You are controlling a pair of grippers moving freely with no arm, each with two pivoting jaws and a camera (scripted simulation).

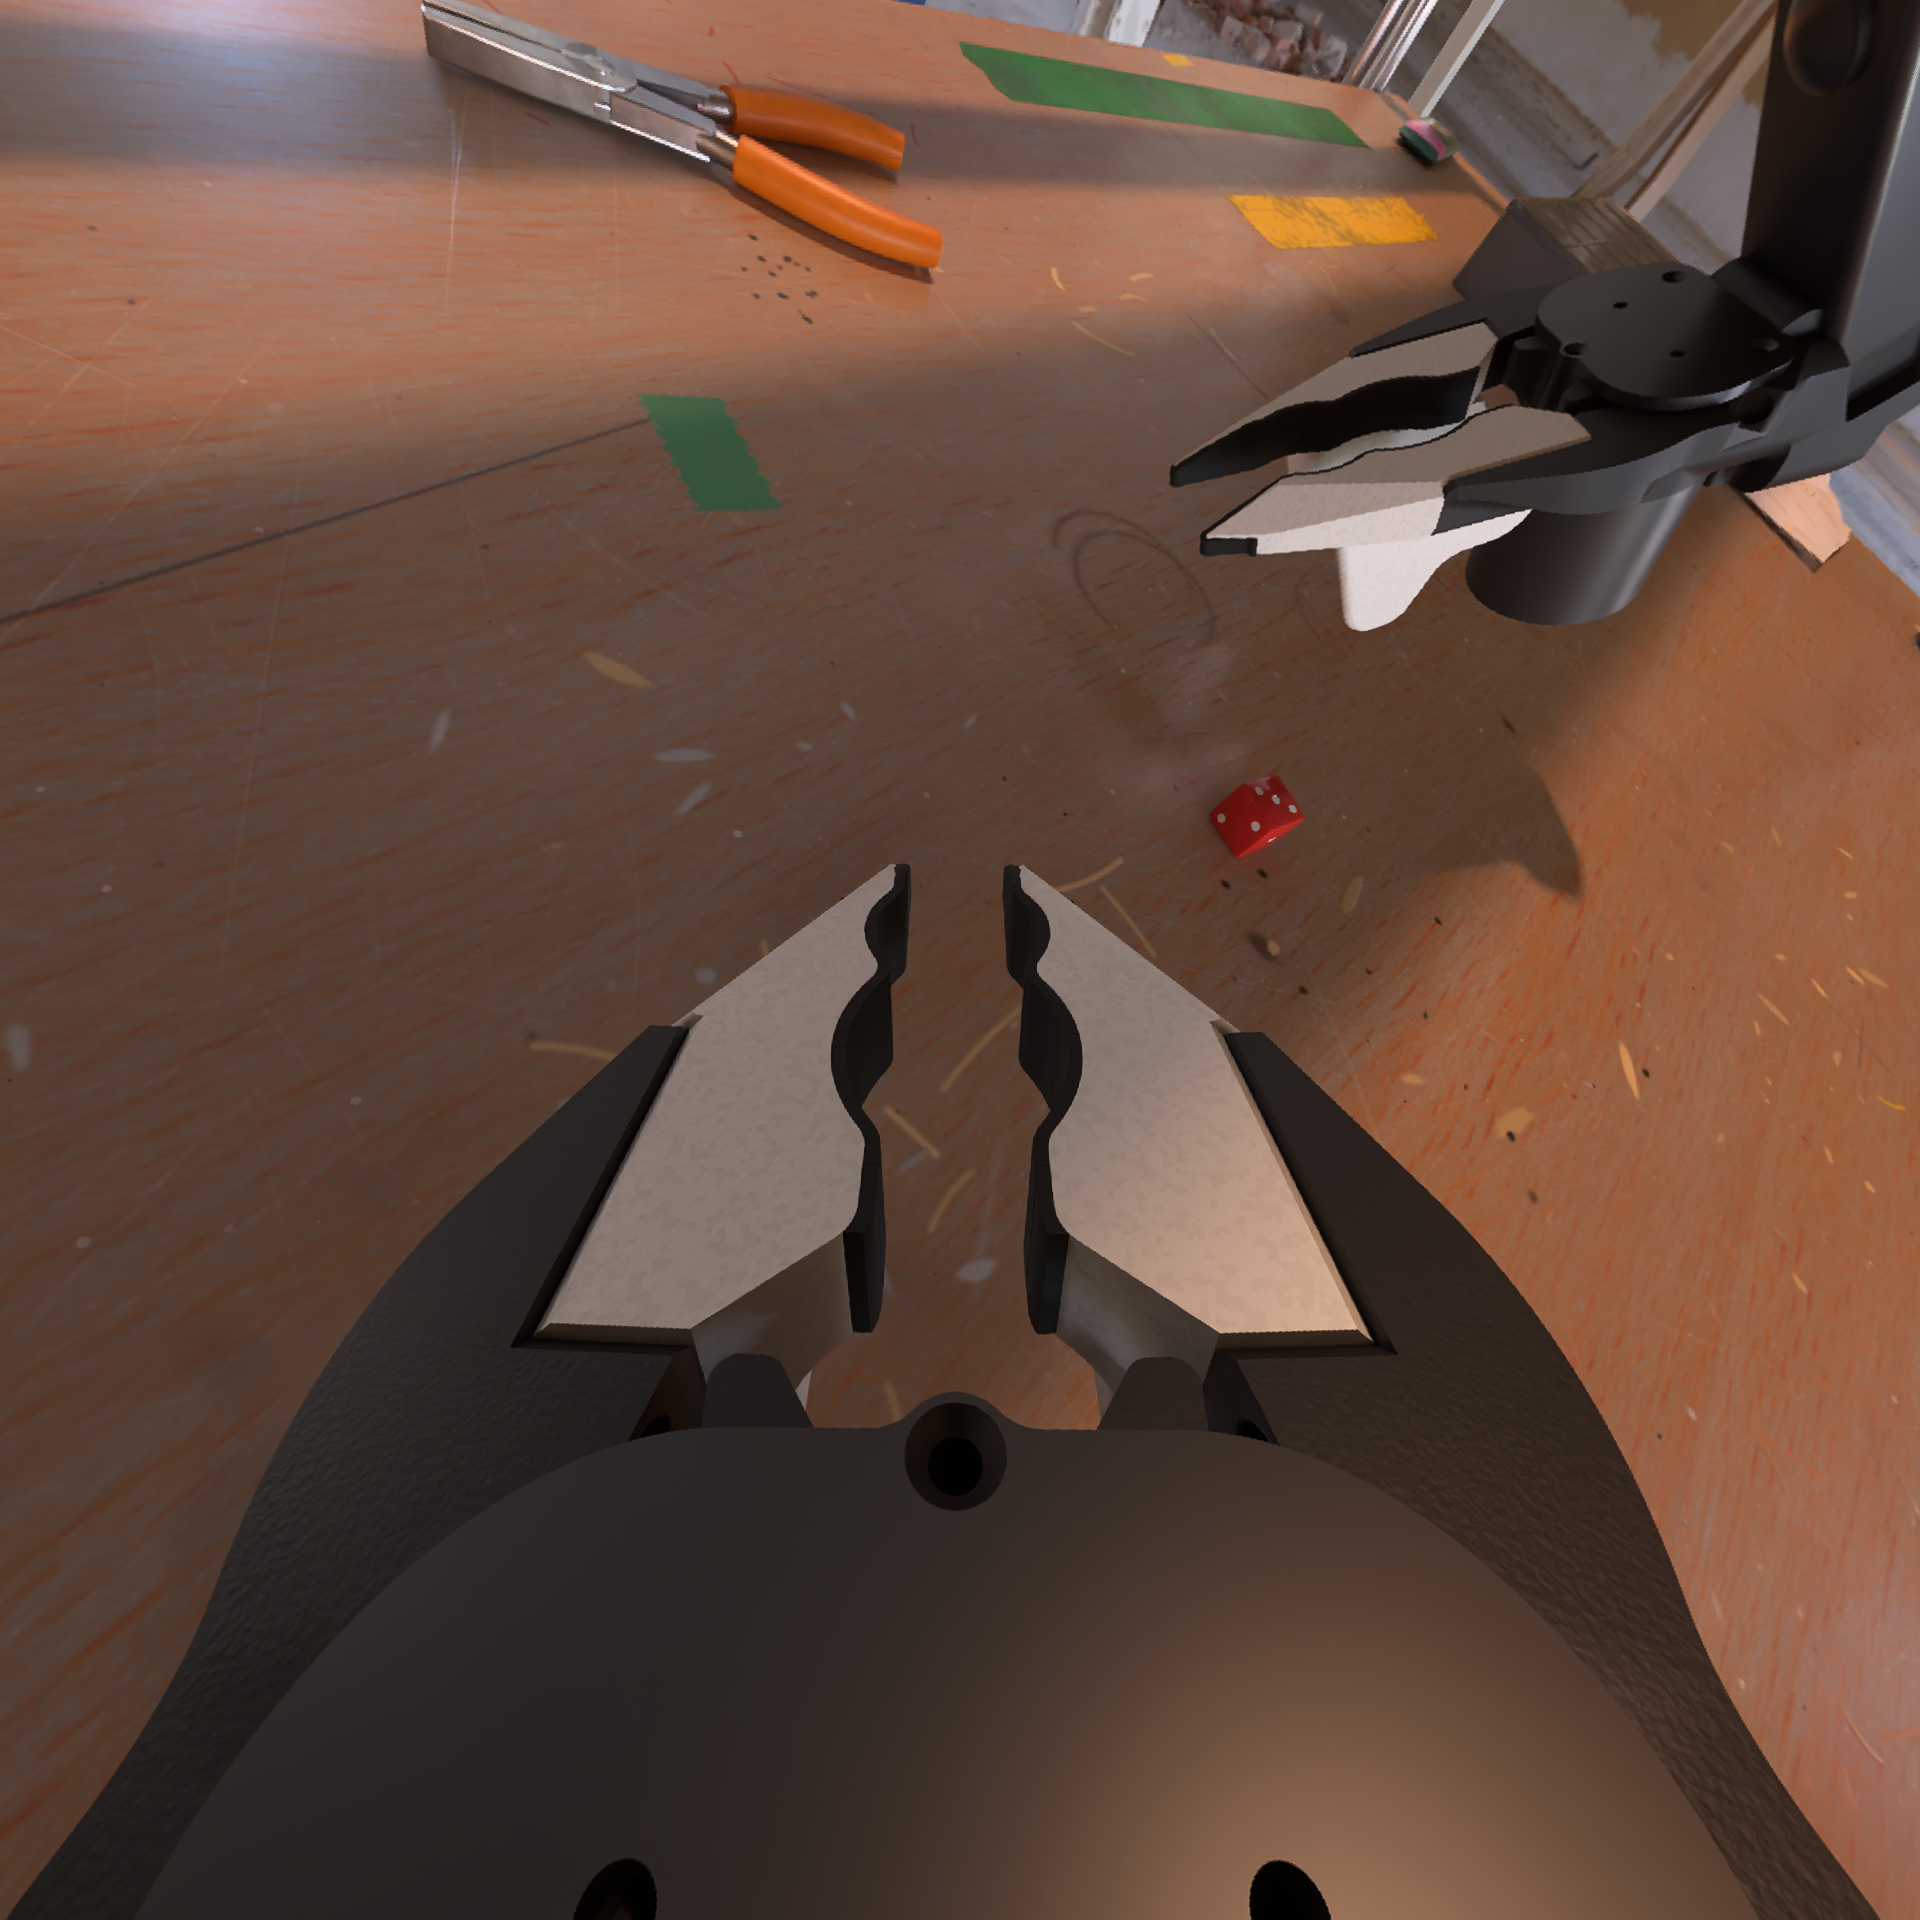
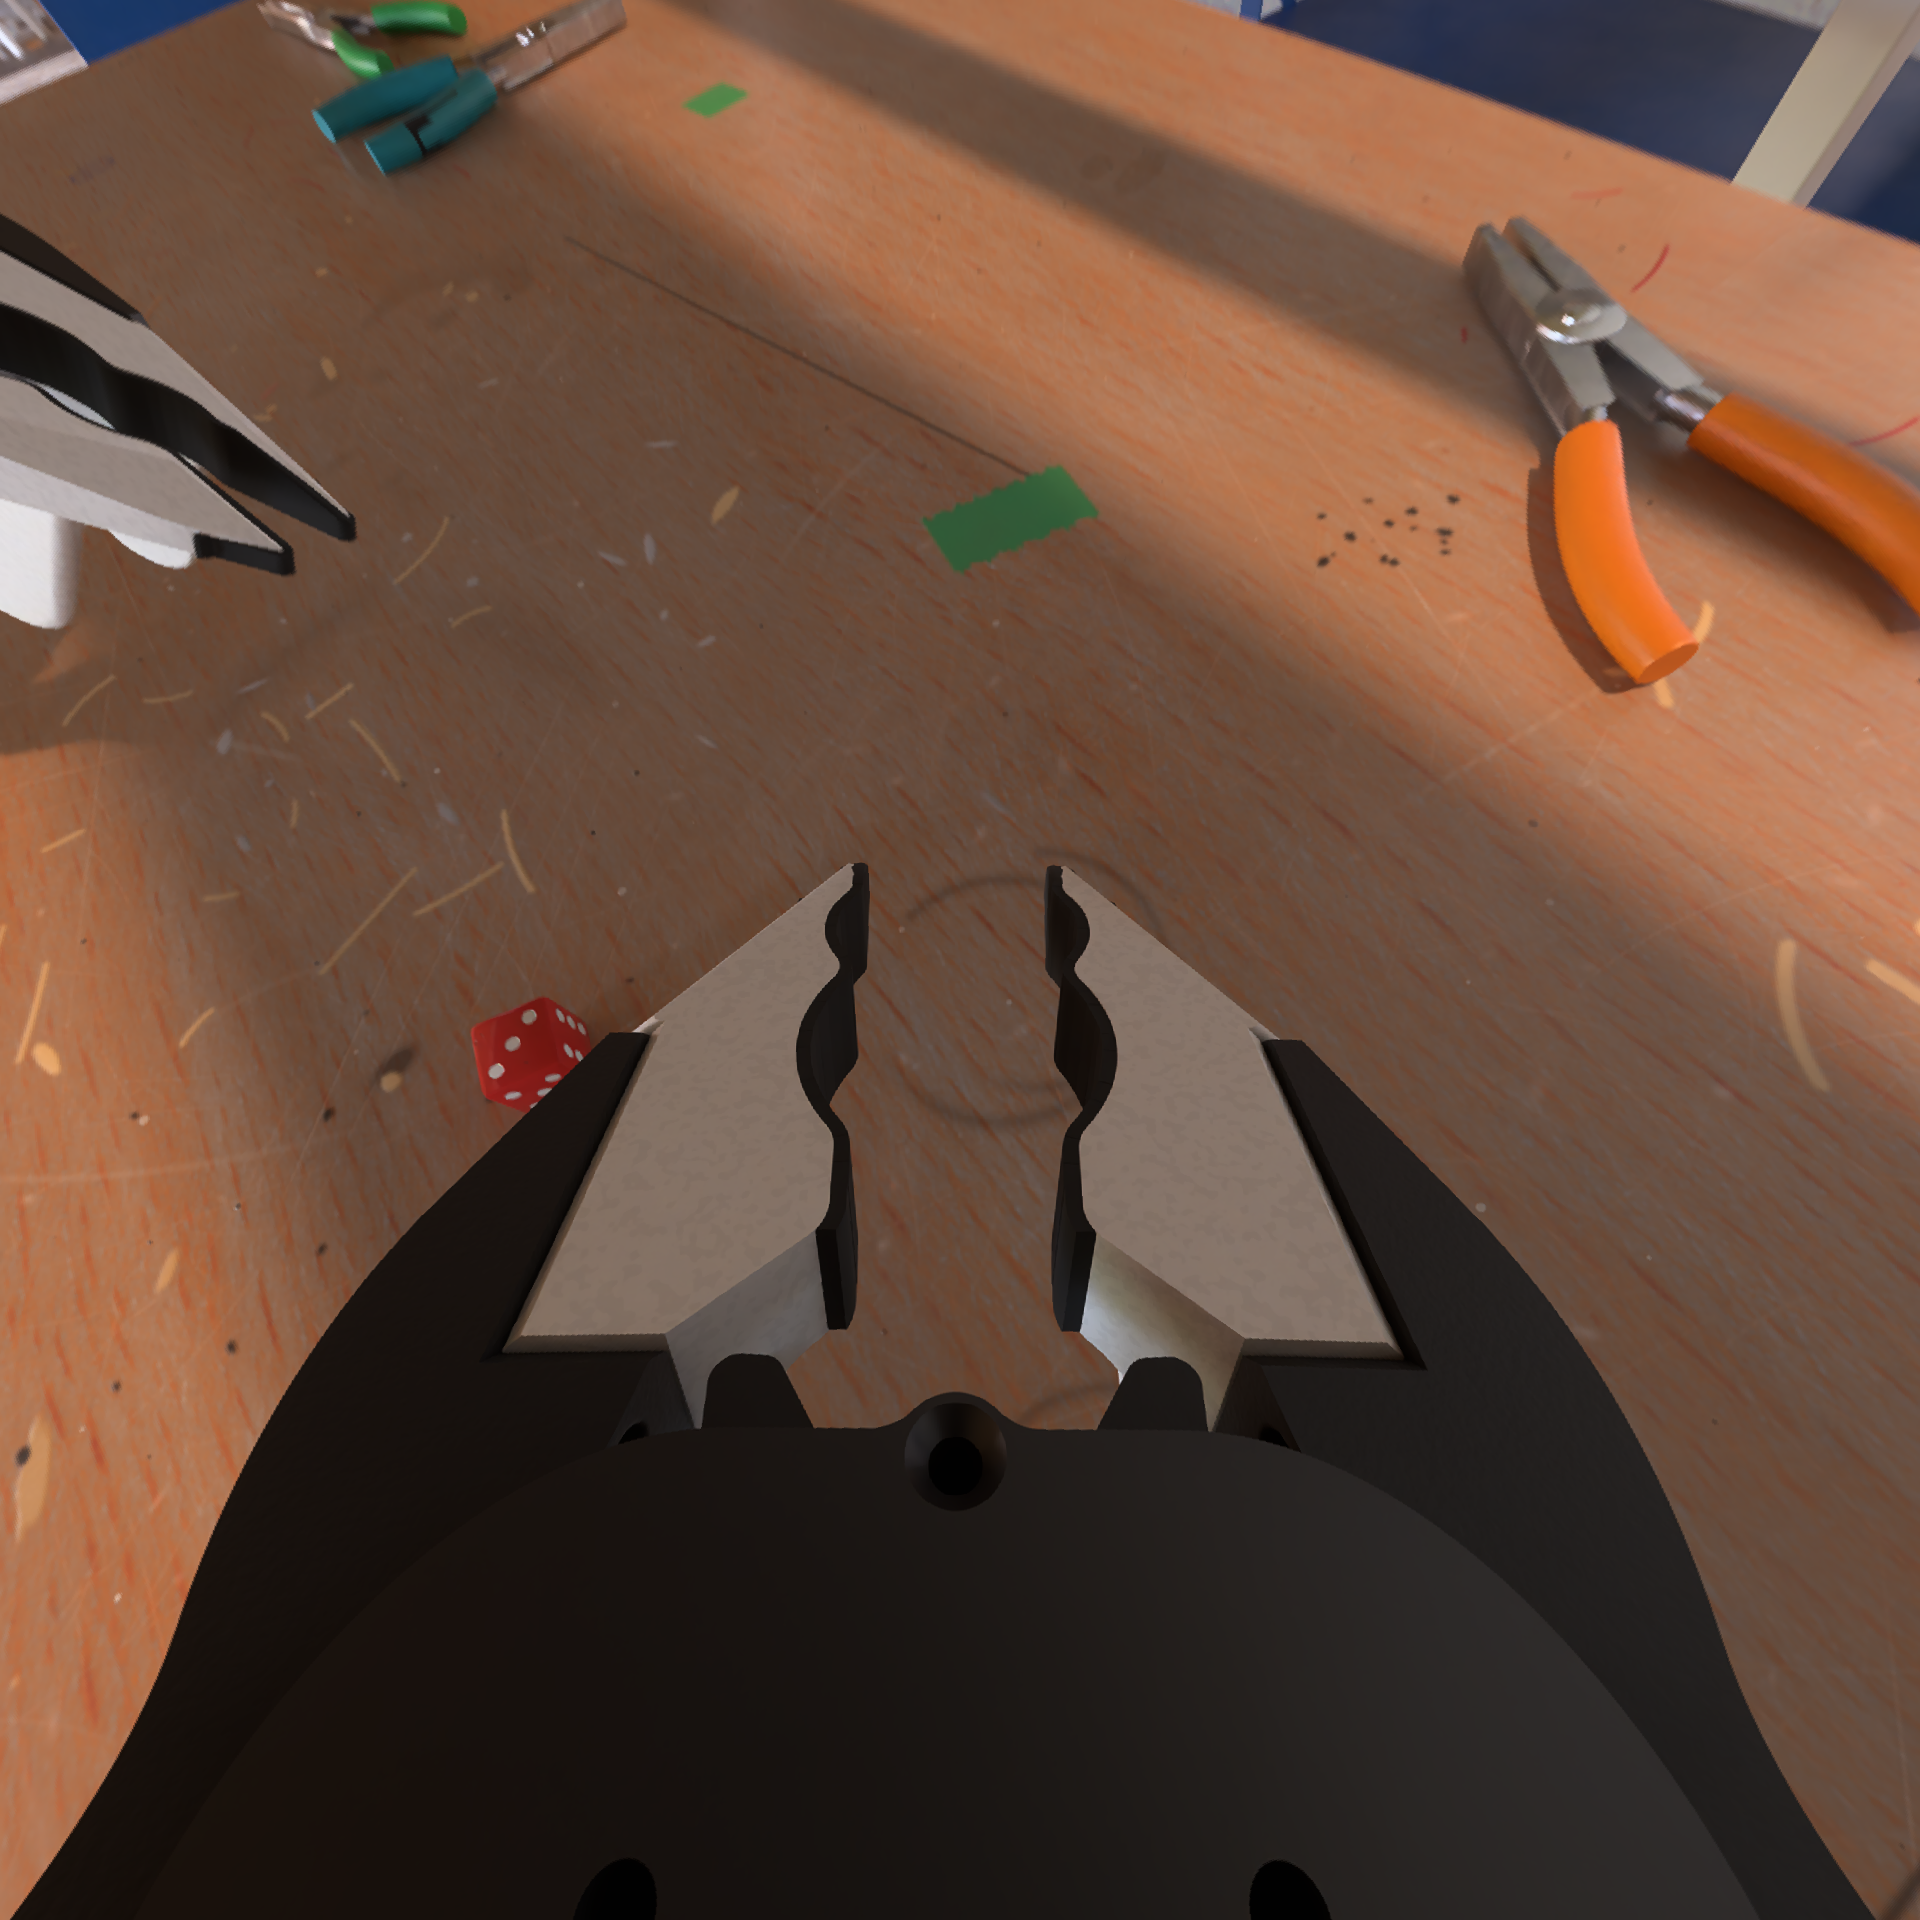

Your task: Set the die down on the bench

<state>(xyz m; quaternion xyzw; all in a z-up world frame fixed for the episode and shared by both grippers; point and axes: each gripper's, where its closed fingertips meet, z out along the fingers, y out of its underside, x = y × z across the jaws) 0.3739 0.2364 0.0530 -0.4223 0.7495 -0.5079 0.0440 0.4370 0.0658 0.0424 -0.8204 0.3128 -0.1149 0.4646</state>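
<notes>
A small red die (image 1: 1257,816) with white pips rests on the wooden bench (image 1: 416,831), free of both grippers. My left gripper (image 1: 958,878) is open with a narrow gap and empty; the die lies ahead and to its right. My right gripper (image 2: 956,878) is open and empty above the bench (image 2: 1351,935). In the right wrist view the die (image 2: 525,1049) sits just left of the gripper's left finger, partly hidden by its black body. Each gripper also shows in the other's view: the right (image 1: 1195,509) raised beyond the die, the left (image 2: 317,549) at the far left.
Orange-handled pliers (image 1: 727,135) (image 2: 1621,436) lie at the far side. Teal-handled pliers (image 2: 416,104) and green-handled pliers (image 2: 384,31) lie farther off. Green tape patches (image 1: 712,452) (image 2: 1008,516) and a yellow one (image 1: 1330,220) are stuck on the bench. The bench edge runs along the upper right in the left wrist view.
</notes>
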